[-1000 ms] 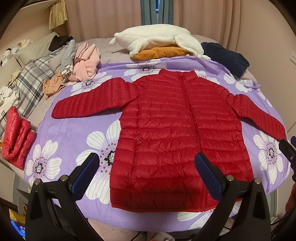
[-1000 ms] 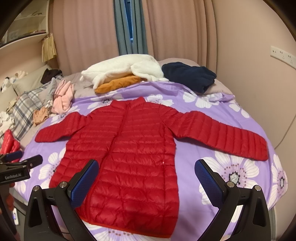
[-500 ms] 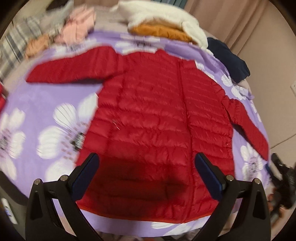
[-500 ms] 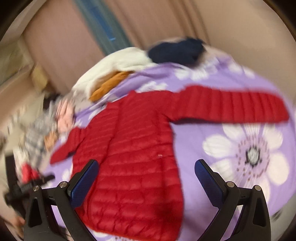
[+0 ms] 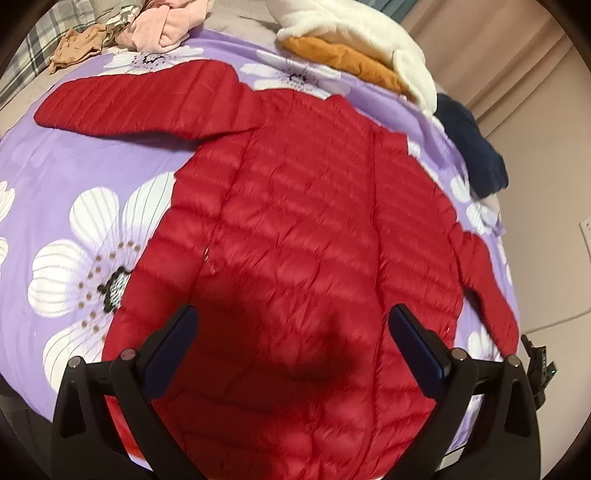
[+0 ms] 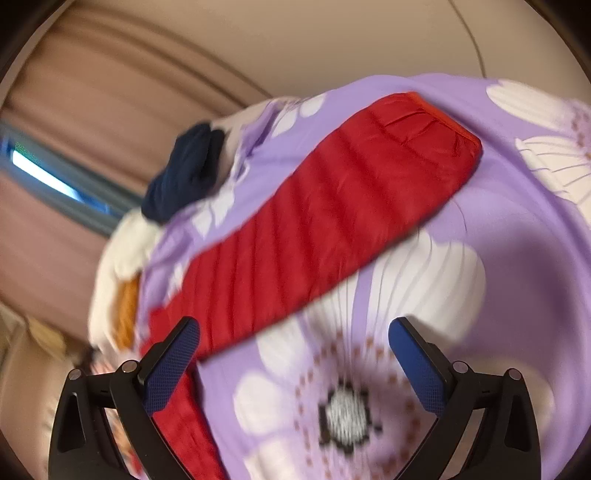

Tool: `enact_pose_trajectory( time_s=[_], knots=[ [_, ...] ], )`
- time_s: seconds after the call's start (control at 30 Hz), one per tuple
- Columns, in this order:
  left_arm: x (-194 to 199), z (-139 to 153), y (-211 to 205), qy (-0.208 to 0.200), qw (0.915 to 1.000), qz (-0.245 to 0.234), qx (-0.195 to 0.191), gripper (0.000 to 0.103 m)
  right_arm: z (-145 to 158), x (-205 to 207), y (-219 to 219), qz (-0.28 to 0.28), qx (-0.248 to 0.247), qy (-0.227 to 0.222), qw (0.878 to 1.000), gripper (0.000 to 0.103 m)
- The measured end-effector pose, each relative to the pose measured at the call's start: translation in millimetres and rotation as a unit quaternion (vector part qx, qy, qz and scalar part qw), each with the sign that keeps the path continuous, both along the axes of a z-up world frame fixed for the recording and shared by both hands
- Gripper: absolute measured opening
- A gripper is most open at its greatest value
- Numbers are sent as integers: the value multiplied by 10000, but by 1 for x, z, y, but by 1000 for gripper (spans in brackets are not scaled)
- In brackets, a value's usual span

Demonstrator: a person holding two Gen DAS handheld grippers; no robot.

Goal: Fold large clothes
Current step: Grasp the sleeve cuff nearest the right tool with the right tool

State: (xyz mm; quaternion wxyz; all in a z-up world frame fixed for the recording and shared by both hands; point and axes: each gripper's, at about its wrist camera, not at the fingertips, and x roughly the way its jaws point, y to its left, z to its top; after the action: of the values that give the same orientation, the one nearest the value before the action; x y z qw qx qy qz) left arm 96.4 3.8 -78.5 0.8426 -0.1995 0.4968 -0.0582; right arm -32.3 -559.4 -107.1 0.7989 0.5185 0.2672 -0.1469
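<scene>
A red quilted puffer jacket (image 5: 303, 229) lies flat and zipped on the purple flowered bedspread (image 5: 74, 177), both sleeves spread out. My left gripper (image 5: 291, 328) is open and empty, hovering over the jacket's lower body, casting a shadow on it. My right gripper (image 6: 295, 339) is open and empty, tilted, above the bedspread (image 6: 517, 229) just below the jacket's right sleeve (image 6: 332, 206). The sleeve's cuff (image 6: 454, 129) points to the upper right.
At the bed's far side lie a white fleece (image 5: 362, 33) over an orange garment (image 5: 340, 62), a navy garment (image 5: 472, 147), pink clothes (image 5: 162, 26) and plaid fabric (image 5: 33, 51). The wall and curtains (image 6: 92, 122) stand behind. The right gripper's tip (image 5: 539, 365) shows at the bed's right edge.
Both grippers have moved in and lower over the bed. The left one has closed in on the jacket's body. The right one has swung and tilted toward the right sleeve.
</scene>
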Motion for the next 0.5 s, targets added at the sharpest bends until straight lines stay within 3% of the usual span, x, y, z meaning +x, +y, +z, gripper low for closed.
enact_pose_trajectory(
  time_s=[0.17,0.23,0.3,0.43,0.5],
  knots=[
    [17,1,1,-23,9999,65,-91,103,-8,13,-20,-357,281,-365,9983,102],
    [23,2,2,-98,9998,127,-75,103,-11,16,-30,-539,388,-514,9965,94],
    [27,2,6,-143,9995,219,-154,103,-14,18,-38,-747,463,-512,9948,78],
    [34,5,13,-258,9990,349,-119,103,-27,20,-56,-1043,624,-233,9923,28],
    [36,8,16,-330,9988,361,-46,103,-21,18,-57,-1116,419,-158,9927,14]
  ],
)
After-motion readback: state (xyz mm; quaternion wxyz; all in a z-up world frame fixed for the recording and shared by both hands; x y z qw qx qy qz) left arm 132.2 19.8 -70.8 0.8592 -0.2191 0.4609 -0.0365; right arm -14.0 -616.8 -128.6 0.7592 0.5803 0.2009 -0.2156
